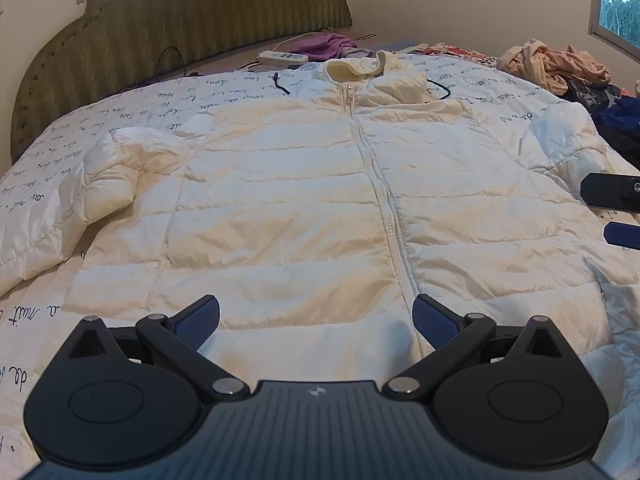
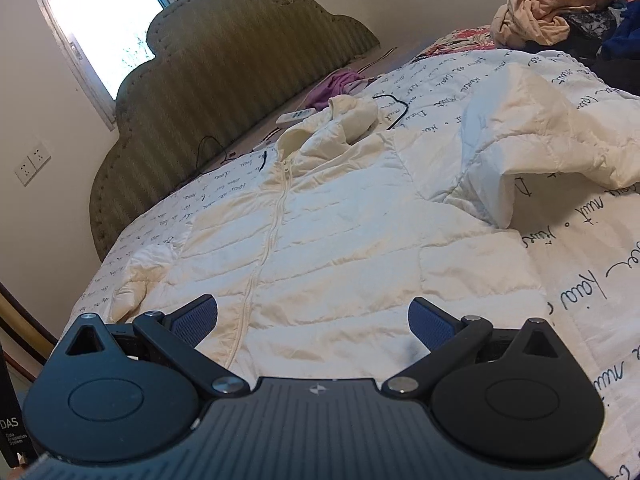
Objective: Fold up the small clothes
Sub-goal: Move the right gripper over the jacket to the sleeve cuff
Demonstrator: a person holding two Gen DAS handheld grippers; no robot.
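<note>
left gripper (image 1: 316,322): black two-finger claw with blue pads, fingers sitting wide apart, gripping nothing, hovering over the jacket hem
right gripper (image 2: 312,322): same build, fingers also spread apart and empty, hanging above the hem; its tips are poking into the left wrist view at 3 o'clock
jacket: white quilted puffer jacket (image 1: 320,200) lying face up and zipped on the bed, collar pointing to 12 o'clock, hem at 6 o'clock
sleeves: left-view sleeve (image 1: 100,184) bending out at 9 o'clock; the other sleeve (image 2: 552,132) is bunching up at 2 o'clock in the right view
bedding: white quilt with black script lettering (image 2: 592,280) lying under the jacket
headboard: green scalloped padded headboard (image 1: 192,20) standing at 11 o'clock
pile: crumpled peach and dark clothes (image 1: 560,64) sitting at 2 o'clock, well apart from the jacket
extras: purple cloth (image 1: 324,46) and white power strip (image 1: 282,57) lying just beyond the collar
</note>
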